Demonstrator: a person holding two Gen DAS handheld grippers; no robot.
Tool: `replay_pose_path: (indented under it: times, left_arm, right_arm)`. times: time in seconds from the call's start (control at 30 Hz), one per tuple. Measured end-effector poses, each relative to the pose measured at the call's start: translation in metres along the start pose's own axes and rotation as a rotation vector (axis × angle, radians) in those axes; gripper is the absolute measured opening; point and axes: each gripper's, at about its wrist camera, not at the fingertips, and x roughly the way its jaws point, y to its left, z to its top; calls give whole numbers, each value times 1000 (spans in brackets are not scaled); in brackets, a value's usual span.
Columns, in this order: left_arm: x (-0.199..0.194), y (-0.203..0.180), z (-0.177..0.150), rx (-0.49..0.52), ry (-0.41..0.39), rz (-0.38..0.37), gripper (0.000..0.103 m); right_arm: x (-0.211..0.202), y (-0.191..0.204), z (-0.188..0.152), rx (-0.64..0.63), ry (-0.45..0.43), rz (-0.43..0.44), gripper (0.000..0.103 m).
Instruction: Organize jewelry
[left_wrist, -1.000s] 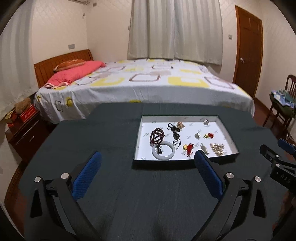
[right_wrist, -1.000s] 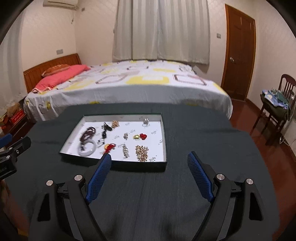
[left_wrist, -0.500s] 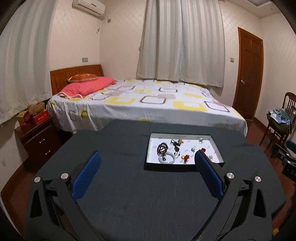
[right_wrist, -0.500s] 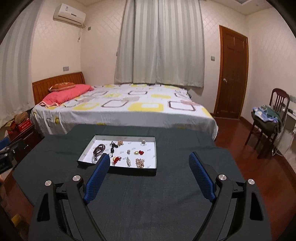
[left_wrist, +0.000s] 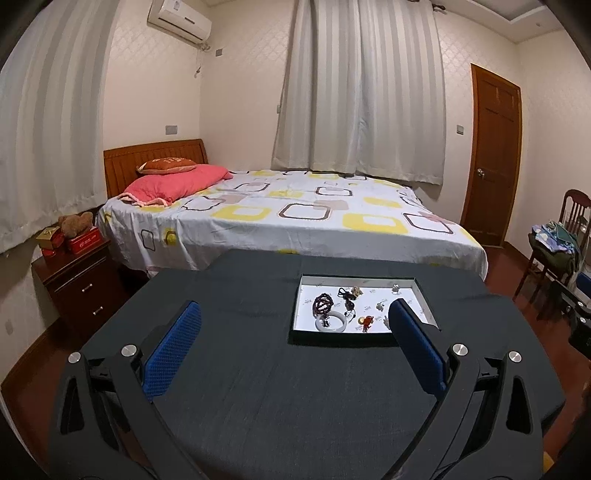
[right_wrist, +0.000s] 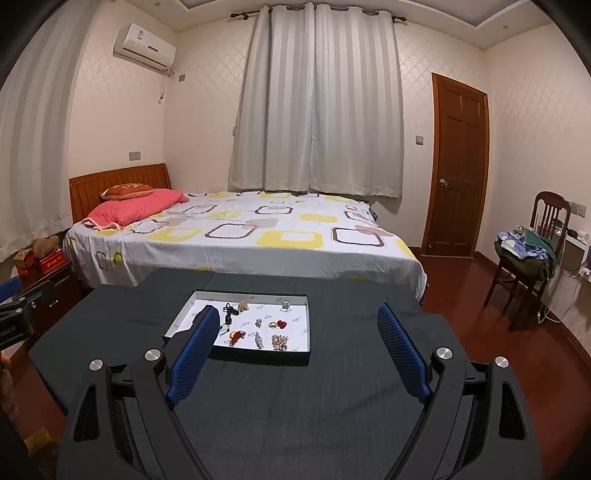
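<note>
Both tongs, left (left_wrist: 293, 328) and right (right_wrist: 295, 332), are wide apart and hold nothing. All the jewelry (right_wrist: 258, 325) lies in the tray (right_wrist: 251, 294) on the table (right_wrist: 332, 406), so it looks sorted.

Behind the blue pad (left_wrist: 413, 339) of the left gripper (left_wrist: 293, 345): the near right corner of the tray (left_wrist: 295, 314) and whatever jewelry lies there. Behind the left pad (right_wrist: 195, 350) of the right gripper (right_wrist: 295, 349): the white bangle (left_wrist: 331, 320) and most of the dark bead bracelet (left_wrist: 322, 303). Too small to identify: the silver piece (right_wrist: 285, 305) at the tray's far edge. Cut off by frame edges: the table (right_wrist: 332, 406), the chair (left_wrist: 574, 221).
</note>
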Motion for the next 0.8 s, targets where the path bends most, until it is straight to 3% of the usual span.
replay_pose_path:
  times: [0.8]
  left_arm:
    - [-3, -3, 0, 2, -3, -8, 99]
  right_arm:
    - [1, 5, -4, -9, -2, 17, 84]
